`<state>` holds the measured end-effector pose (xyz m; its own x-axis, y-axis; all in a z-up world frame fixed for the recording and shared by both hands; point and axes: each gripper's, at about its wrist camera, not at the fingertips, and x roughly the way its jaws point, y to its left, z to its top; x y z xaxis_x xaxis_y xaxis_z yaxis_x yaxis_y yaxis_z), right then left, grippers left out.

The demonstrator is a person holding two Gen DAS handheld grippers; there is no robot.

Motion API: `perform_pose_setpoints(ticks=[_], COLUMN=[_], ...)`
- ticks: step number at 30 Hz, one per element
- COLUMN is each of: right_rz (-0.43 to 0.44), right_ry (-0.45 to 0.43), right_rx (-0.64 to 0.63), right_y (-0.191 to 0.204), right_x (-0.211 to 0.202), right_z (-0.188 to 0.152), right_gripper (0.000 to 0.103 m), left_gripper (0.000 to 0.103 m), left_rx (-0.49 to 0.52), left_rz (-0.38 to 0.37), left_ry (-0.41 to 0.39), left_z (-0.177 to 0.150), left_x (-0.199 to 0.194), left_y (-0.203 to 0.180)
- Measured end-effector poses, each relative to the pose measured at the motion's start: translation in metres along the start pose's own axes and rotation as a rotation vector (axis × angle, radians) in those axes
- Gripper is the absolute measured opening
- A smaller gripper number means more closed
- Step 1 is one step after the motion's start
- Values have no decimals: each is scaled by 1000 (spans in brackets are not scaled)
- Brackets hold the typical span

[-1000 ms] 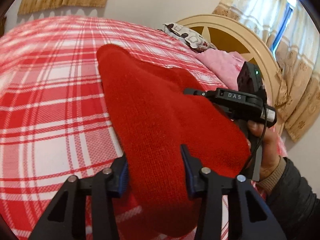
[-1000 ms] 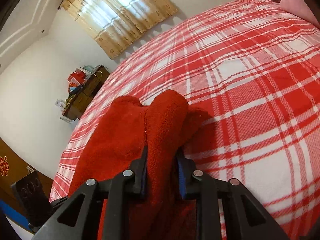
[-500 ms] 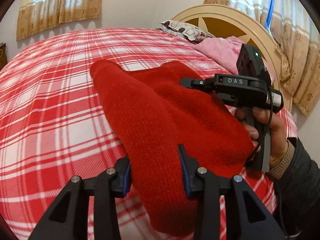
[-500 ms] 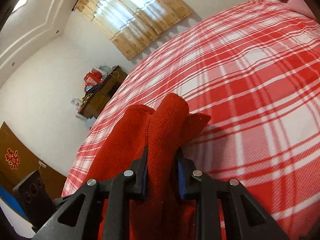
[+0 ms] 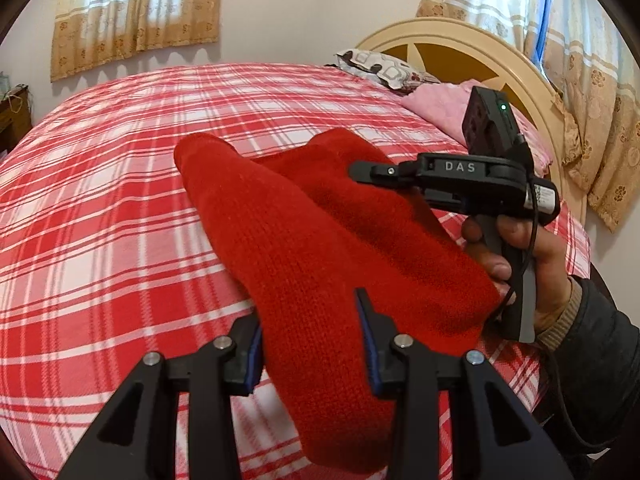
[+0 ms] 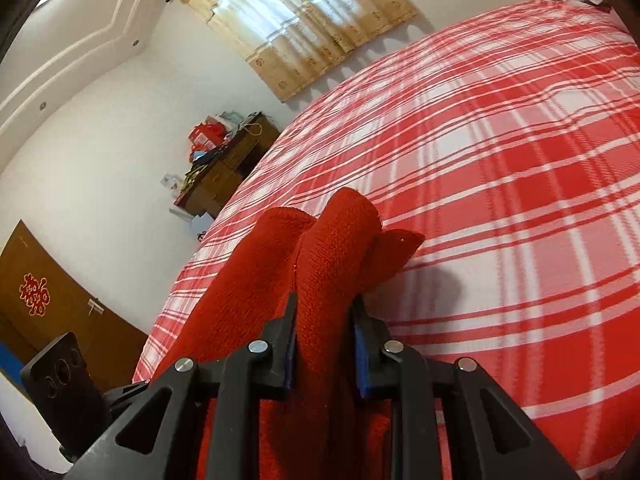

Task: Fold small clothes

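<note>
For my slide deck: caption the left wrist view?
Both grippers, left gripper and right gripper, clamp a red knit garment above a plaid bedspread.

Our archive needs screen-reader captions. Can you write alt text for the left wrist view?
A red knitted garment is pinched in the left gripper above a red plaid bed. At right, a hand holds the right gripper, also gripping the garment.

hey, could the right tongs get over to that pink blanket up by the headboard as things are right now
Probably not yet. The right tongs are clamped on the red knit garment, which the left tongs also grip. The pink blanket lies past it, with bare plaid bedspread between; they would have to let go first.
</note>
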<state>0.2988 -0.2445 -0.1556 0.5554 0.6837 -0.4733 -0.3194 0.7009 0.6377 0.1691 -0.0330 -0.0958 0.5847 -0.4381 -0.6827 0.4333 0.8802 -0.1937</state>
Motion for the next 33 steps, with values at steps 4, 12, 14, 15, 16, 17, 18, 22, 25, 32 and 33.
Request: perform_pose_setpoints(ticks=[4,12,14,15,16,17,18,22,25,32,33], right_rz=[24,70,85,91,98,107,112,137,148,176,179], right_ry=[20,68,80,84,89,97,102,127,141,176,182], right_rx=[-17,-64,-78,-83,-87,-91,-96,-119,-132,-162,-168], right_y=[18,56,69,74,77,83,86,107,120,147,150], right_x=[16,51,60,64,68,74,77,95,105,129,131], right_z=[-1,-5,-8,-9,-10,-9,-11,-14,-18,-28,-29], right_gripper=[23,23,23,23,23,23,23,23,23,23,23], left_gripper=[40,40,40,40,40,40,40,40,40,40,40], left_rx=[-20,-56,-69,-72,-75,-78,-81,-95,-106,-109,-114], left_rz=[21,65,75,80,90,99,107,134,155,200,206], left_ry=[-13,-37,-38,-39,-40,-40,-42,-48,-52,-56,-58], left_z=[-4,-12,-16,-19,-21,-23,-25,-31,-34,-44,-45], left_x=[-11,-32,-38,-41,-44,-47,-49,-60,-66,-78,-80], left_y=[11,35,43,46,49,53,56,69,78,93,95])
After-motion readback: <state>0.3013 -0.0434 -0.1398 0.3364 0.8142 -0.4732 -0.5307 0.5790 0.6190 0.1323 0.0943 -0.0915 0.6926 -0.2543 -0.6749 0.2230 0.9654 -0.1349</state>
